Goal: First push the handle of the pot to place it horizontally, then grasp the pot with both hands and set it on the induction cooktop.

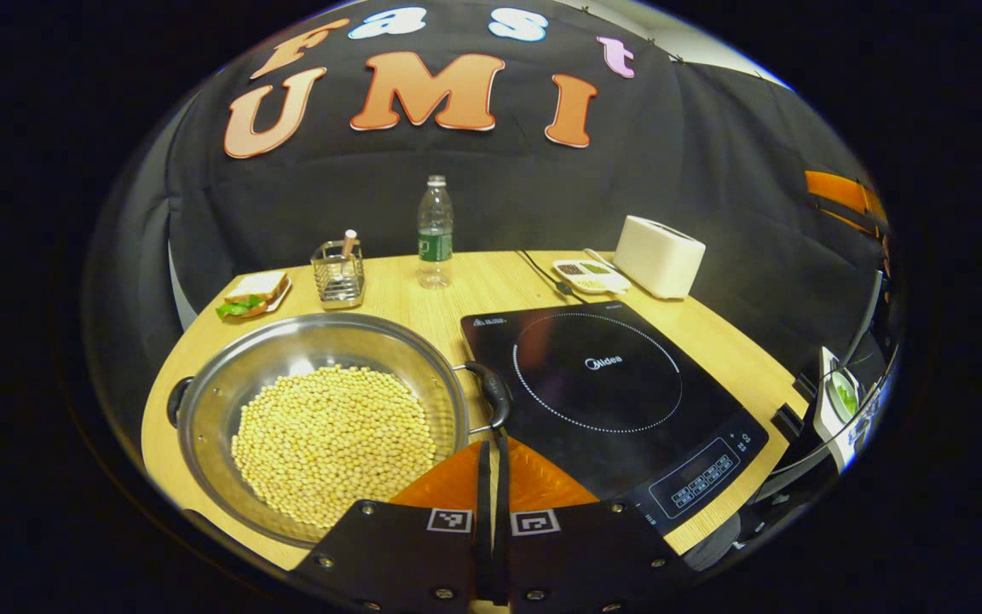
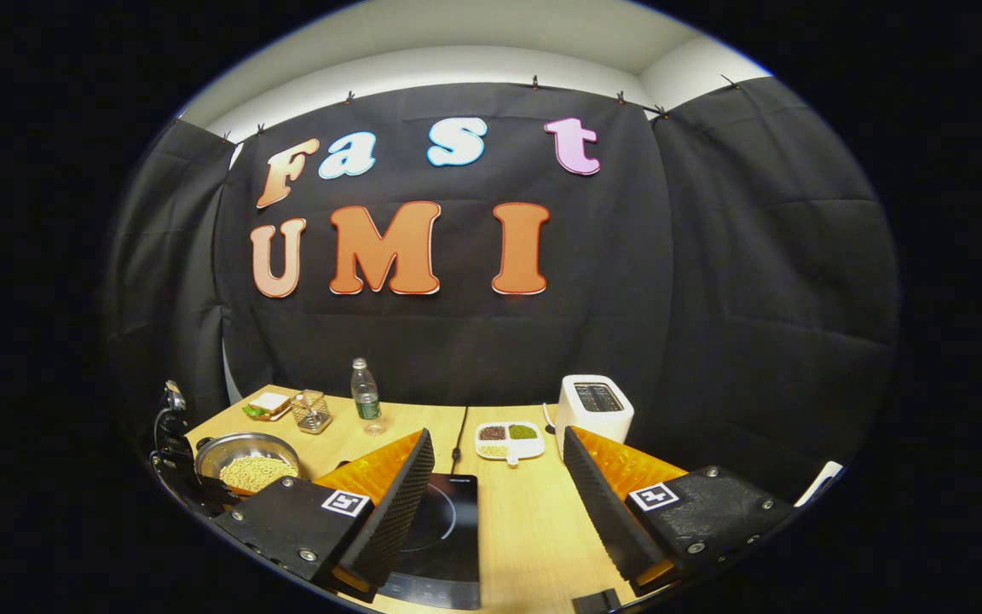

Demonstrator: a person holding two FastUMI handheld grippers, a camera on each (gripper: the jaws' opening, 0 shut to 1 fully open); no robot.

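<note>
A steel pot [image 1: 218, 384] full of pale soybeans sits on the wooden table, left of the black induction cooktop [image 1: 610, 384]. One black handle [image 1: 498, 394] points toward the cooktop and the other [image 1: 174, 401] pokes out at the pot's far left. My left gripper [image 1: 492, 443] is shut with nothing in it, its tips just below the right-hand handle. In the right gripper view the pot [image 2: 248, 465] lies far left and the cooktop [image 2: 444, 529] lies low between the fingers. My right gripper [image 2: 497, 433] hangs open above the table, holding nothing.
Along the back of the table stand a sandwich on a plate [image 1: 252, 294], a wire utensil rack [image 1: 337, 273], a water bottle [image 1: 435, 232], a divided dish of grains [image 1: 589, 275] and a white toaster [image 1: 658, 256]. A black cable [image 2: 459, 435] runs to the cooktop.
</note>
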